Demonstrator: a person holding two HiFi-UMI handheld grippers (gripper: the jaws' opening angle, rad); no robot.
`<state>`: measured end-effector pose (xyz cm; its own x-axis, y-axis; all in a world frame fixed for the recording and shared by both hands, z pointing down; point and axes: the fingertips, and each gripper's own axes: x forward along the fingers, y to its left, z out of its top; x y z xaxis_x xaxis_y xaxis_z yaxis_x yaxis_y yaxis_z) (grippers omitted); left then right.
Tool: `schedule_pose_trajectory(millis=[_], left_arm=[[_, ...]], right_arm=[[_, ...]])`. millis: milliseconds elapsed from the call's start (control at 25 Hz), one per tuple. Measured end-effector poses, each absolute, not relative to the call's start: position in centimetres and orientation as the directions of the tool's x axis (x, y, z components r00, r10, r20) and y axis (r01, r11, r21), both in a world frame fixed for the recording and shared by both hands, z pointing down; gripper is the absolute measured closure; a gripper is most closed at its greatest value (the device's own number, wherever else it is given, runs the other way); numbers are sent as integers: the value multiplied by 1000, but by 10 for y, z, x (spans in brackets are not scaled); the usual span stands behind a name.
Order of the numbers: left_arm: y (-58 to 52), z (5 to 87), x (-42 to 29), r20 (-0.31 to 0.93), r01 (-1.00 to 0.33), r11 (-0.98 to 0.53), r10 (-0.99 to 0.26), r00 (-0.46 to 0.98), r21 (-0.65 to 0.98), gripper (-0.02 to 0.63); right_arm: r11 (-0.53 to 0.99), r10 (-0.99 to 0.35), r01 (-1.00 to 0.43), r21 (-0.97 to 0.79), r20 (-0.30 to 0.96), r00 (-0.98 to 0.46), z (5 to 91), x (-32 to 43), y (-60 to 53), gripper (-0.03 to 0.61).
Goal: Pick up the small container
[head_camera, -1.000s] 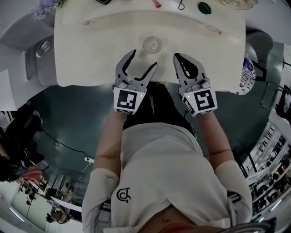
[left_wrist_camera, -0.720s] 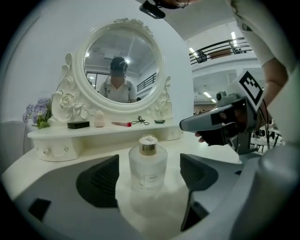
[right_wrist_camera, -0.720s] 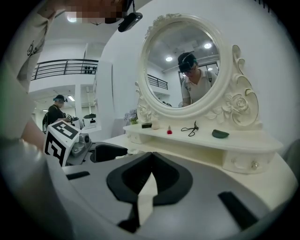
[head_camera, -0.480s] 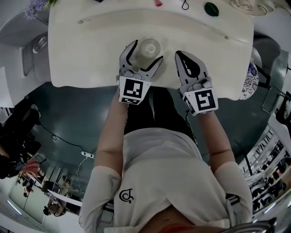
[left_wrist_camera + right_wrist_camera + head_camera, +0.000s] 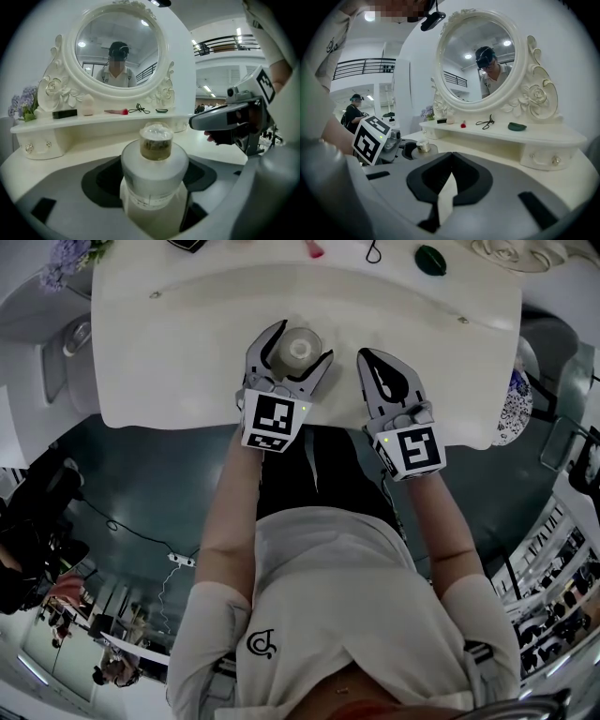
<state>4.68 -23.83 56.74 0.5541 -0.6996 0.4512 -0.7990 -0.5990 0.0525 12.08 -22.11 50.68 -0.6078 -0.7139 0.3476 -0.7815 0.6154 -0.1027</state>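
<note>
The cream dressing table (image 5: 187,352) is taking up the upper part of the head view. The left tongs (image 5: 302,341) are reaching over its near edge at upper centre. Their jaws are closing with the small container (image 5: 154,161) standing upright on the tabletop between them, and the pads are not yet pressing on it. Just to the right, the right tongs (image 5: 373,367) are resting with jaws together, holding nothing.

To my eye, the closing is going best if the jaws are kept level and the wide white body sits centred between the pads. The narrower cap (image 5: 156,140) looks like a poor place to squeeze. A smooth round wall is likely to twist or slip under an off-centre pinch, so a firm squeeze before a straight lift seems wise.

The table is looking glossy and hard, with a curved front edge. The oval mirror (image 5: 117,47), in the upper left of the left gripper view, is sitting in a carved frame with roses. The tongs are showing grey moulded shells and black hollowed pads. The container is appearing squat and cylindrical, with a matte white body and a pale label low down. The cap is looking clear, with an amber band.
</note>
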Motion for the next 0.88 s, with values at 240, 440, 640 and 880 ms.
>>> schedule_pose_trajectory(millis=[240, 440, 640, 880], left_arm=[[-236, 567, 48, 453, -787, -616, -690, 564, 40, 261], [-233, 569, 50, 493, -771, -636, -659, 568, 38, 264], [-228, 553, 54, 494, -743, -670, -643, 586, 9, 264], [-230, 506, 52, 432, -753, -658, -680, 592, -5, 264]], right_arm=[[607, -716, -788, -104, 359, -599, 509, 125, -218, 571], [601, -720, -792, -105, 359, -594, 503, 127, -217, 571], [596, -727, -797, -100, 354, -588, 494, 126, -216, 571], [559, -775, -826, -71, 308, -552, 465, 131, -217, 571]])
